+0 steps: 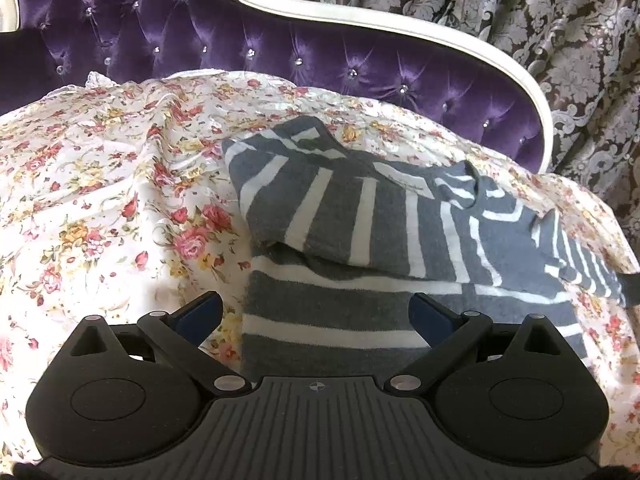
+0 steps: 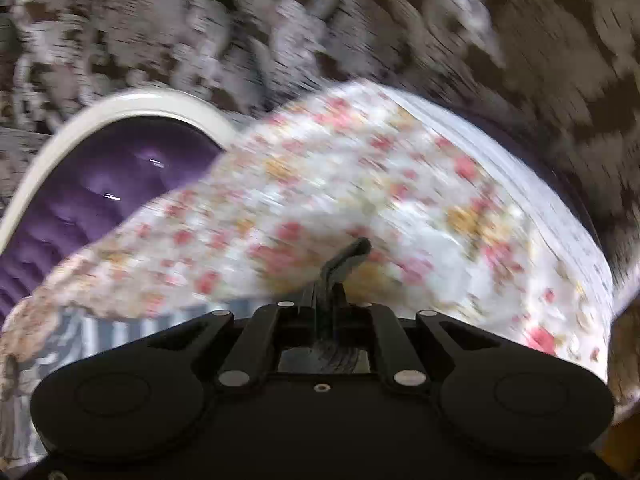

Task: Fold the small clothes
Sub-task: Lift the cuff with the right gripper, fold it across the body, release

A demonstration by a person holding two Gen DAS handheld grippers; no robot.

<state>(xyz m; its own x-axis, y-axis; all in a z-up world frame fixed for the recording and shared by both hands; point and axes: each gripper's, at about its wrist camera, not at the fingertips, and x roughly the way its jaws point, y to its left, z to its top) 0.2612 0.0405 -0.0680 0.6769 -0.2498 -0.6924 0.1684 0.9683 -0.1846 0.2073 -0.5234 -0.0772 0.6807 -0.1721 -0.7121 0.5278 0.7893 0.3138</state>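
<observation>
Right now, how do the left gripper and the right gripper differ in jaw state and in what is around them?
The left gripper has its jaws spread wide above the grey-and-white striped garment, holding nothing; the right gripper is shut, its fingers pinching a dark fabric edge. The left view is sharp; the right is motion-blurred over the floral bedsheet. Both are black two-finger tools.
</observation>
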